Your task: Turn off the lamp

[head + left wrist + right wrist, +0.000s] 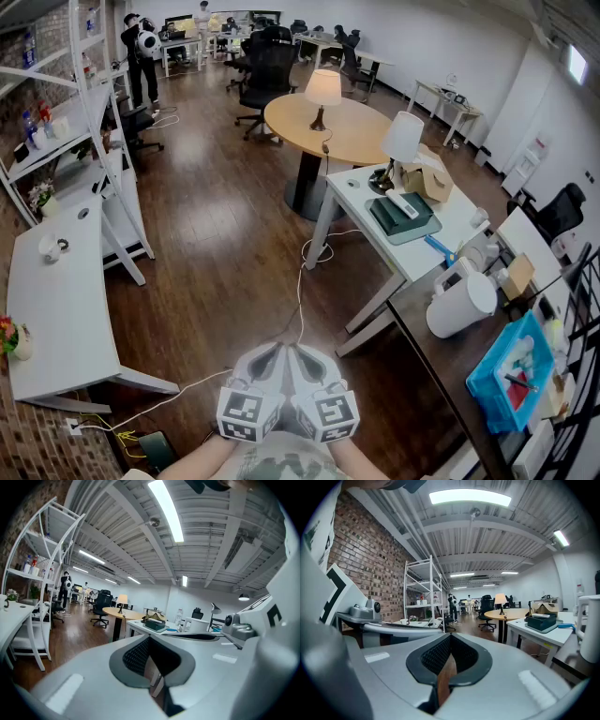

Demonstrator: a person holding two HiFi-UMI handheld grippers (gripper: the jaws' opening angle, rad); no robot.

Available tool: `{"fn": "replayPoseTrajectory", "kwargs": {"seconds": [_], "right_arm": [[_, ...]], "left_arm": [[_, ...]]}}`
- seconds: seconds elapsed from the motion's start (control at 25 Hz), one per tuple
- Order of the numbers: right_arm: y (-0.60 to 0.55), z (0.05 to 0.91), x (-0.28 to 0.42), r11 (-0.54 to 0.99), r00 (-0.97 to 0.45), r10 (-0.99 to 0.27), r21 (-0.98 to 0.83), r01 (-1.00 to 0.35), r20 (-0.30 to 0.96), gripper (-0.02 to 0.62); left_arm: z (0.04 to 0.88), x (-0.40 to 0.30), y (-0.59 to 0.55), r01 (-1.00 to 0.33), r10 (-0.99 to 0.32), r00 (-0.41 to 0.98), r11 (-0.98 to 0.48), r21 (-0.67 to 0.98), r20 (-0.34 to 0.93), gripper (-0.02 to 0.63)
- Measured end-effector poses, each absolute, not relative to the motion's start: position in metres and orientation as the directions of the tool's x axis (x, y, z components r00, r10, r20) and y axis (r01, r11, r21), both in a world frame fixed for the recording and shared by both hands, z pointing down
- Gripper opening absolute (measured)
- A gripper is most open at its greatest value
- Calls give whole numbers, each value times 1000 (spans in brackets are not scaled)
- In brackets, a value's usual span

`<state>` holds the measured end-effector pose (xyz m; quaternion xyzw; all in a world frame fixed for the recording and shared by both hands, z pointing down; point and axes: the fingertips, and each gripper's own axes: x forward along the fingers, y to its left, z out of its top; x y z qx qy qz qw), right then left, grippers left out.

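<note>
Looking down in the head view, you hold the left gripper [270, 361] and right gripper [307, 361] side by side, well apart from the glowing cream-shaded table lamp [323, 89] on the round wooden table [361, 141]; left gripper view: jaws clenched, empty; right gripper view: likewise clenched on nothing; lamp lit, so approach and switching remain
</note>
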<state>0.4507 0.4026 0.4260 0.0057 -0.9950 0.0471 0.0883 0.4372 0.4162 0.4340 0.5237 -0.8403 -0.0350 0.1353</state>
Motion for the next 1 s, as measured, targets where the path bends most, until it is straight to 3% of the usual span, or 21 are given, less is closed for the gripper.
{"fn": "replayPoseTrajectory", "kwargs": {"seconds": [0.28,1.0], "right_arm": [[367,452,421,984,-978,-20,-171,-56,206,0],[202,422,266,981,-987,104,-175,82,122,0]], "left_arm": [[456,406,381,-862,-878,-407,461,212,253,0],[426,254,217,-838,-833,-488,531,126,262,0]]}}
